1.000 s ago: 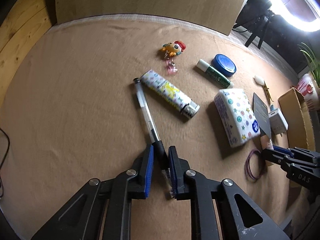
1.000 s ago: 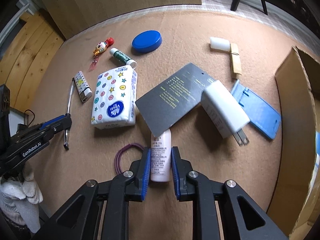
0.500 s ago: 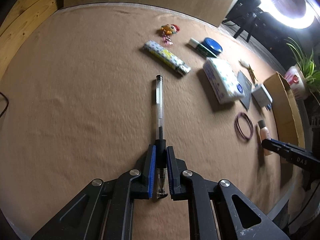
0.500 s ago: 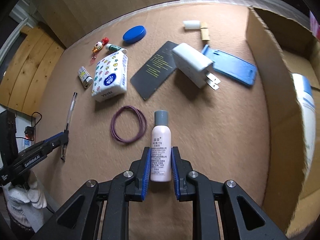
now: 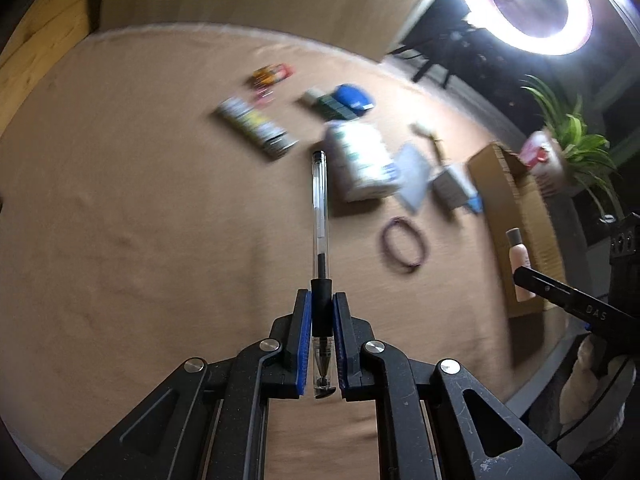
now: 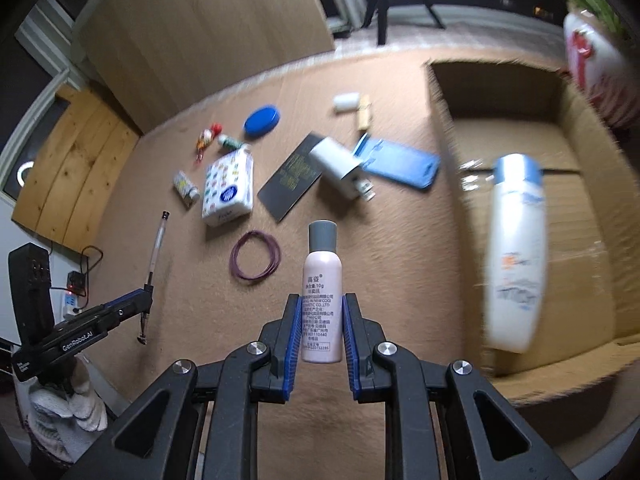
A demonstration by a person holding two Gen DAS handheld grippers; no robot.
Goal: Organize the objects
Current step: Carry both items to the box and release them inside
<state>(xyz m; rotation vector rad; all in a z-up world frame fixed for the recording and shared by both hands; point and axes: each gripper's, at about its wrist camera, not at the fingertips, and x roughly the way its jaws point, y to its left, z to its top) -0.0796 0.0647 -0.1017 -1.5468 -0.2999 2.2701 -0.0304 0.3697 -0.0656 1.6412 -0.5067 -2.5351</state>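
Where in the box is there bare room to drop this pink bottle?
Inside the cardboard box, the floor beyond the white bottle, toward the far wall, is bare. The mat between the rubber band and charger is crowded.

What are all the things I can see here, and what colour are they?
pen: 1, clear and black, in left tongs
small bottle: 1, pink with grey cap, in right tongs
big bottle: 1, white and blue, inside cardboard box
rubber band: 1, purple, on mat
tissue pack: 1, white with dots, on mat
card: 1, black, under charger
phone stand: 1, blue, beside box
lid: 1, blue, far side
lighter: 1, patterned, left of tissues
left tongs: 1, black and blue
right tongs: 1, black and blue
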